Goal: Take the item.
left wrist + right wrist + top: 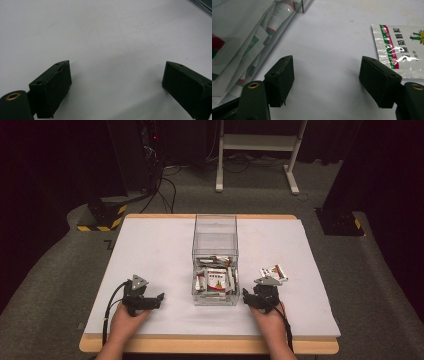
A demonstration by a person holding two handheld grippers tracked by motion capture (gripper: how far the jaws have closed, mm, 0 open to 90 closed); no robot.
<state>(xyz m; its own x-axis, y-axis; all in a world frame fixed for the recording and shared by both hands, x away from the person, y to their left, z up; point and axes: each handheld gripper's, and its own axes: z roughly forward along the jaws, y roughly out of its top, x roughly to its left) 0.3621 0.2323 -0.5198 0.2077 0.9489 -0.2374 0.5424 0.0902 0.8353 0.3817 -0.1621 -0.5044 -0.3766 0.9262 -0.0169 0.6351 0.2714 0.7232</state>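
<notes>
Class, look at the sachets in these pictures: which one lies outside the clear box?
The sachet lying flat on the white table, right of the clear box and just beyond the right tongs. All other sachets are piled inside the box.

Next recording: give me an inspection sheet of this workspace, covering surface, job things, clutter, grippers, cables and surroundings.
Surface: white sheet over a wood-edged table.
Job's things: clear box at the middle, holding many sachets; loose sachets lie on the sheet to its right.
Clutter: nothing seen.
Grippers: left gripper open over bare sheet, nothing between the jaws; right gripper open, between box and loose sachets, touching neither.
Cables: black cable trails from the left gripper; floor cables run behind the table.
Surroundings: grey carpet, white frame legs, hazard-striped base, dark curtains.
</notes>
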